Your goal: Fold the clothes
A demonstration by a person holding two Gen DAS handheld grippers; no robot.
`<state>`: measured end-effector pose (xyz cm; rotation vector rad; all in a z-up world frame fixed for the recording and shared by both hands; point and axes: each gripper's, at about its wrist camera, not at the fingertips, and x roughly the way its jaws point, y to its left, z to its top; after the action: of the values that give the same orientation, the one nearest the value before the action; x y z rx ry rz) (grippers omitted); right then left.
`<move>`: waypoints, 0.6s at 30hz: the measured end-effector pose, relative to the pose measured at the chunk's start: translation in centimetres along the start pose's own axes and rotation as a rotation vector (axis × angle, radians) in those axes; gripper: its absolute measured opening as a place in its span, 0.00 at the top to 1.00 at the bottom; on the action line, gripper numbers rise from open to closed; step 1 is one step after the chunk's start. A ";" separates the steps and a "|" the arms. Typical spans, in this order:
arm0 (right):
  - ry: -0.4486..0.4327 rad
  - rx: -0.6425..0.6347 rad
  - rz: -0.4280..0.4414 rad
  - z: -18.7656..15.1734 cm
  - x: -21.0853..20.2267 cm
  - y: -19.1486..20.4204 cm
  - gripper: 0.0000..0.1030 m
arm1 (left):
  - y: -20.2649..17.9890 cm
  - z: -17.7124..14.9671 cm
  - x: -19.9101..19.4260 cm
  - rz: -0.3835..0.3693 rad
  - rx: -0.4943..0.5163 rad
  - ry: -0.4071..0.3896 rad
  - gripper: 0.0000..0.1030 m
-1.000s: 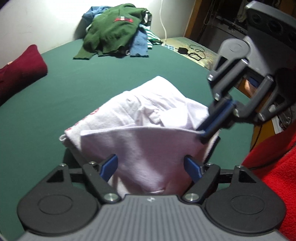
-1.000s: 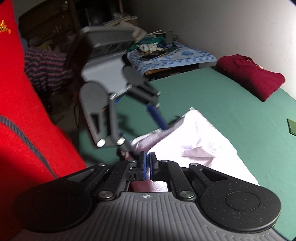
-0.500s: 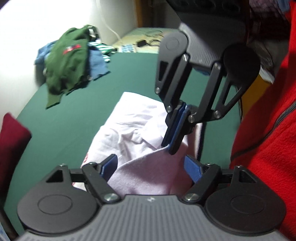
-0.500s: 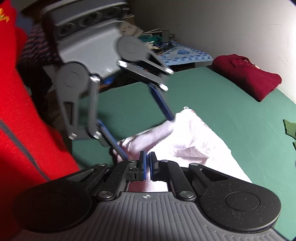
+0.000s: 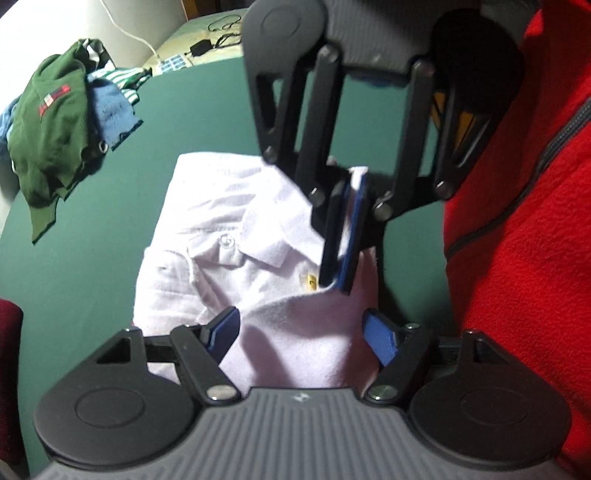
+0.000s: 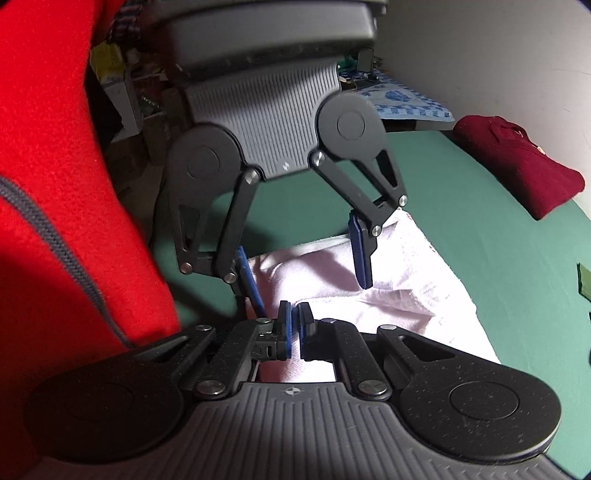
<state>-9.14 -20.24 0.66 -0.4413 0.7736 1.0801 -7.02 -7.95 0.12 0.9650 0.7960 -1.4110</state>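
Pinching the white shirt (image 5: 258, 266) at mid-frame, the right gripper (image 5: 341, 240) has swung in directly opposite the spread left gripper (image 5: 301, 328), so a handover grab looks ready on the green table (image 5: 192, 122).

Green table surface (image 5: 192, 118) is filling most of both views, its cloth matte and dark. Pale wall (image 6: 498, 55) is running behind the table's far edge in the right wrist view; bright light is washing out the wall (image 5: 48, 22) at the upper left corner of the left wrist view. White cable (image 5: 129, 33) is hanging down that wall. Beyond the table's far edge, a black adapter with cord (image 5: 201, 46) is lying on a lighter surface. Blue-and-white patterned cloth (image 6: 406, 105) is covering furniture past the table. Cluttered dim shelving (image 6: 125, 96) is standing at left.
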 end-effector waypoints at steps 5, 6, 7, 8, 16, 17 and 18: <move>-0.010 0.044 -0.028 0.1 0.3 -2.3 0.96 | 1.6 -0.8 -0.4 0.011 -0.072 -0.013 0.26; -0.014 0.059 -0.039 0.0 0.3 -2.8 0.95 | 2.0 -1.0 -0.3 0.016 -0.092 -0.012 0.26; -0.018 0.074 -0.048 0.0 0.3 -3.3 0.95 | 2.4 -1.3 -0.3 0.020 -0.117 -0.011 0.26; -0.021 0.091 -0.050 -0.2 0.4 -3.7 0.95 | 2.9 -1.8 -0.2 0.022 -0.159 -0.017 0.26; -0.068 0.241 -0.025 -0.3 1.0 -5.6 0.72 | 3.7 -4.6 0.2 0.038 -0.385 -0.042 0.26; -0.088 0.272 -0.014 -0.2 0.9 -6.0 0.72 | 3.5 -4.9 0.0 0.039 -0.405 -0.054 0.25; -0.107 0.301 -0.002 -0.2 0.8 -6.3 0.72 | 3.3 -5.1 -0.3 0.039 -0.430 -0.068 0.23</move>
<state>-3.26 -22.51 -0.35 -0.1279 0.8238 0.9581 -3.23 -3.45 -1.54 0.5934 0.9743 -1.1674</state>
